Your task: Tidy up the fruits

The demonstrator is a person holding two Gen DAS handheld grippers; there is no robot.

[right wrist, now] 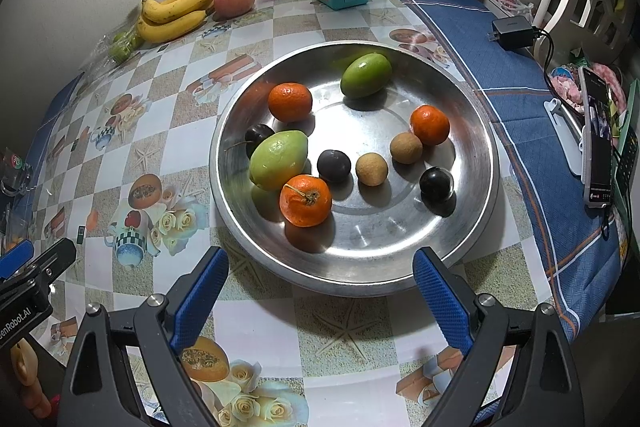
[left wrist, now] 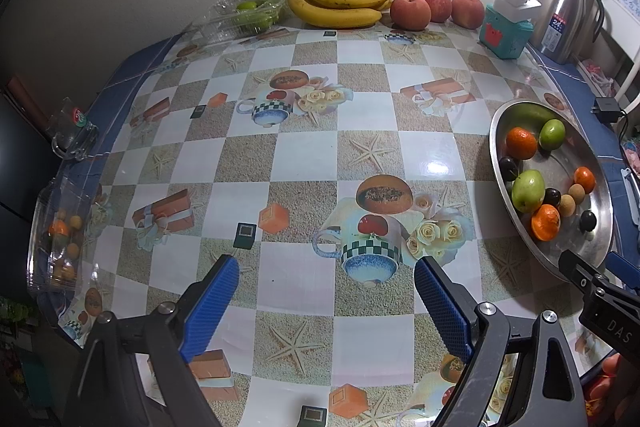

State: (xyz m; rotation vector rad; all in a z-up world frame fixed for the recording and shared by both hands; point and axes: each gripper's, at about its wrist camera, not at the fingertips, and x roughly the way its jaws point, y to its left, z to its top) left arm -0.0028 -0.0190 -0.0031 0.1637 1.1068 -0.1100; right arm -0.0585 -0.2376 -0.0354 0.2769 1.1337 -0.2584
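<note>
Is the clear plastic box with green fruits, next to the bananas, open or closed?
Open. The clear plastic box has its lid tipped forward onto the table, beside the bananas.

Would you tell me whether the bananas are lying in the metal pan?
No, the bananas lie on the tablecloth by the wall, apart from the metal pan.

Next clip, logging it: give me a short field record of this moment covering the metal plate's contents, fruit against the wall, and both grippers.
plate: metal plate on the checked tablecloth, in front of the right gripper
in plate: three oranges, two green fruits, three dark plums, two small tan fruits
at wall: bananas, three apples
left gripper: open, empty, above bare cloth
right gripper: open, empty, jaws at the plate's near rim
</note>
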